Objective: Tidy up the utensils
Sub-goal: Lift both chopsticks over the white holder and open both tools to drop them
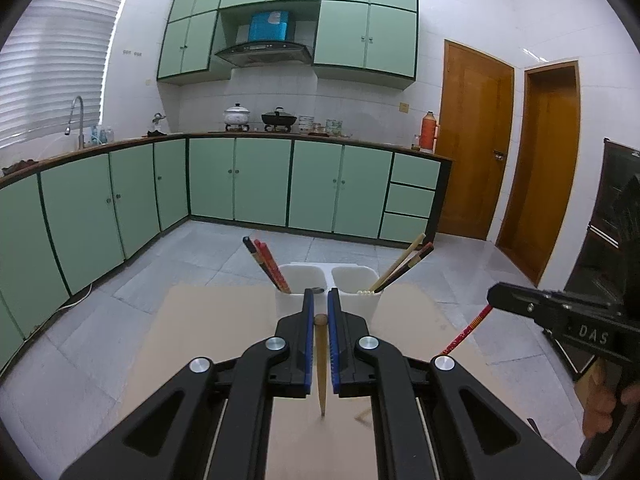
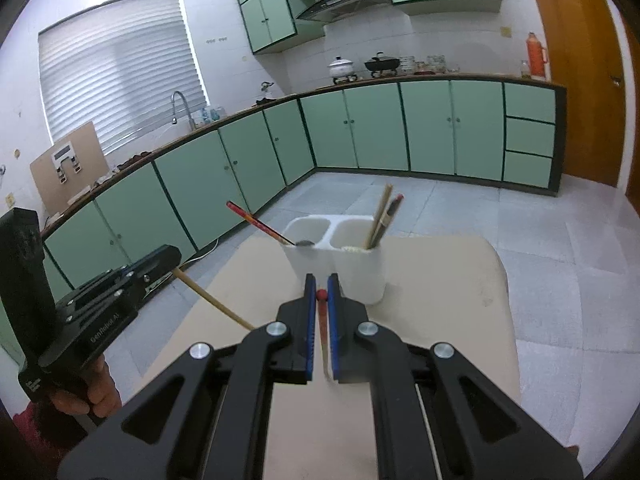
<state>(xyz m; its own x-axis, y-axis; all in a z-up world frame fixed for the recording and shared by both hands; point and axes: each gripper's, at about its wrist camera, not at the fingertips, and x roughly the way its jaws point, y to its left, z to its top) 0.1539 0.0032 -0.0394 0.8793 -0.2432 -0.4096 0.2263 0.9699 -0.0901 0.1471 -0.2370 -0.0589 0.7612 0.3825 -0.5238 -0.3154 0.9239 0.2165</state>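
Note:
A white two-compartment holder (image 1: 370, 305) (image 2: 352, 268) stands on a beige table (image 1: 200, 340) (image 2: 460, 300). Red and black chopsticks (image 1: 266, 264) lean in its left cup, light wooden and dark ones (image 1: 400, 266) (image 2: 382, 220) in its right cup. My left gripper (image 1: 320, 298) is shut on a wooden chopstick (image 1: 321, 364), just in front of the holder; this chopstick also shows in the right wrist view (image 2: 212, 298). My right gripper (image 2: 321, 282) is shut on a red chopstick (image 2: 324, 332), close to the holder; it also shows in the left wrist view (image 1: 466, 330).
Green kitchen cabinets (image 1: 240, 184) line the far walls, with a sink tap (image 1: 78, 120) and pots on the counter. Wooden doors (image 1: 472, 140) stand at the right. A tiled floor (image 1: 160, 264) surrounds the table.

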